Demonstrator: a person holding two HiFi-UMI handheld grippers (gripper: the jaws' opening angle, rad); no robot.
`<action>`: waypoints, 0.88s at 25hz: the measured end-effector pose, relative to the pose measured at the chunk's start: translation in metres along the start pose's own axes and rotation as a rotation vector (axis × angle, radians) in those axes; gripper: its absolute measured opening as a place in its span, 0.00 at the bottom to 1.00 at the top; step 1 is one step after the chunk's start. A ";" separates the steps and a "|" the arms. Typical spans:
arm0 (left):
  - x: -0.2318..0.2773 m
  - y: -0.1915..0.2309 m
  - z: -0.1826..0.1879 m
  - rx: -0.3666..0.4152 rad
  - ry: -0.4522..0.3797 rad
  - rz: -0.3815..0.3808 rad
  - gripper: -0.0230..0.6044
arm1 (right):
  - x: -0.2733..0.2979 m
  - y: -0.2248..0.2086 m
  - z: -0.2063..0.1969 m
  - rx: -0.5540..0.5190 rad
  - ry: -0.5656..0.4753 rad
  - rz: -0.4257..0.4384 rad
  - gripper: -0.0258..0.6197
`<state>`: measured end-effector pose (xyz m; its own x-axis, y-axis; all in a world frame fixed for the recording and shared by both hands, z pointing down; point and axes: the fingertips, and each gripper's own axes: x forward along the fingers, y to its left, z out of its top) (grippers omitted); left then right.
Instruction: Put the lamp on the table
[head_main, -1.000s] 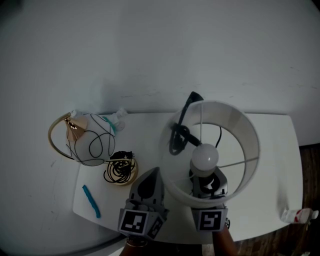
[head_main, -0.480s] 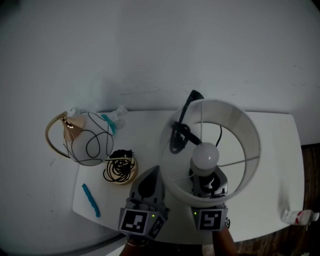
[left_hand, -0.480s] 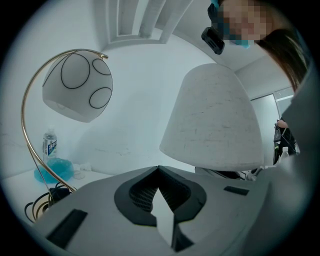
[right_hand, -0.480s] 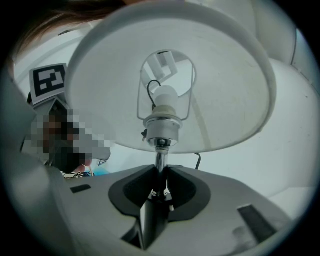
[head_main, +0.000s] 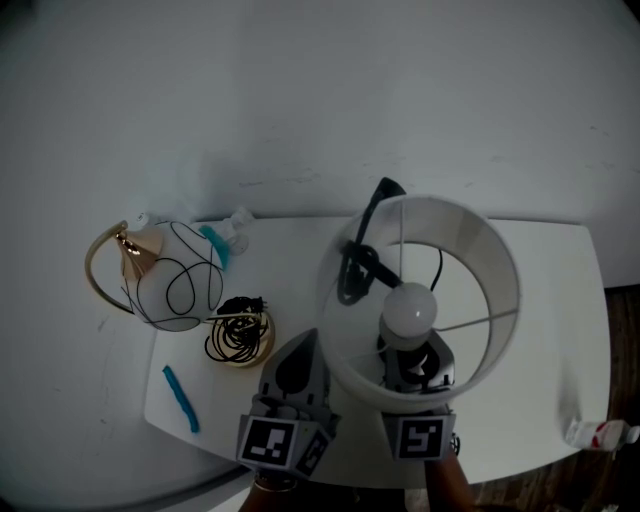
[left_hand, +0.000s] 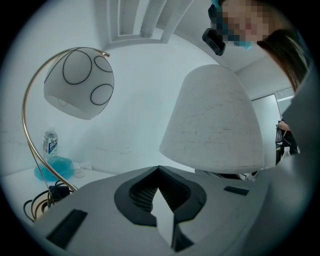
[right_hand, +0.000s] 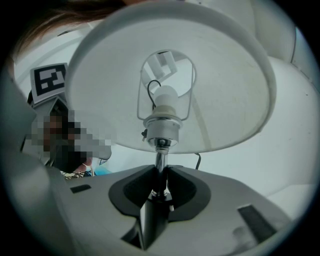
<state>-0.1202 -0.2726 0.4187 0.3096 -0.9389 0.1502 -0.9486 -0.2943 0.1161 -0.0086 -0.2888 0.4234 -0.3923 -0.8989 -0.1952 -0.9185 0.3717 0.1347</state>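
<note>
Holding the lamp (head_main: 418, 300) by its stem, right gripper (head_main: 415, 368) sits low centre-right of the head view, under the white shade (head_main: 490, 270) with the bulb (head_main: 408, 310) showing inside. Lamp is over the white table (head_main: 560, 330); base hidden by the shade, can't tell if it touches down. Left gripper (head_main: 295, 378) lower centre, just beside the shade, carrying nothing. Globe lamp (head_main: 180, 275) and coiled cable (head_main: 238, 342) at left, well apart

Left gripper view: jaws together, nothing between them, left gripper (left_hand: 158, 172) pointing past the shade (left_hand: 212, 120) at right; globe lamp (left_hand: 80, 82) upper left

Right gripper view: right gripper (right_hand: 159, 182) jaws clamped on the metal stem (right_hand: 160, 162) just below the socket, shade (right_hand: 220, 90) filling the top

Progress: lamp looks brought to the table, likely near placement; left to do is confirm it stands, then release
</note>
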 end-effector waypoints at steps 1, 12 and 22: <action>0.000 0.000 0.000 -0.004 0.000 0.001 0.03 | 0.000 0.000 -0.001 0.001 0.001 0.001 0.16; 0.002 0.000 -0.004 -0.017 0.007 0.002 0.03 | 0.000 0.001 -0.006 0.021 -0.002 -0.001 0.16; 0.004 -0.002 -0.006 -0.015 0.011 0.003 0.03 | -0.002 -0.004 -0.010 0.040 0.004 -0.015 0.16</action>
<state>-0.1167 -0.2742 0.4248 0.3079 -0.9376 0.1617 -0.9484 -0.2891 0.1300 -0.0035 -0.2911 0.4327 -0.3787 -0.9052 -0.1928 -0.9254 0.3675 0.0925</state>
